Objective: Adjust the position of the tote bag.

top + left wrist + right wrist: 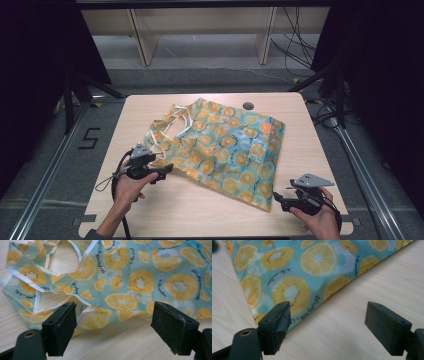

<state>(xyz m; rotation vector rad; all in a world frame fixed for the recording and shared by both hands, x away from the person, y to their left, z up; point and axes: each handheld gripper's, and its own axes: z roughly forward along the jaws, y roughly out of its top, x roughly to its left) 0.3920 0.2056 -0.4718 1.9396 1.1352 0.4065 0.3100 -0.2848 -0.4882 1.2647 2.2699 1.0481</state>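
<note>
At the lower left of the high view, the left hand (pixel 131 186) holds the left gripper (pixel 159 170), which sits at the near left edge of the bag (pixel 225 150). The bag is a thin teal thing printed with orange and kiwi slices, and it lies flat and a little crumpled across the middle of the table (pixel 150 210). Its pale handles (pixel 172 131) curl at its upper left end, in the centre-left of the frame. In the left gripper view the jaws stand wide apart with nothing between them, and the bag's rumpled edge (pixel 100 320) lies just beyond them, its white-trimmed handle loops (pixel 37 290) spread over the bare wood in the upper left. A round hole (pixel 248 105) in the tabletop shows just above the bag's far edge in the high view. At the lower right of that view, the right hand (pixel 320 220) holds the right gripper (pixel 280 196) just beside the bag's near right corner (pixel 267 202). In the right gripper view these jaws are also wide and hold nothing; the corner (pixel 292 322) points down beside the left jaw, with bare wood between the two jaws.
</note>
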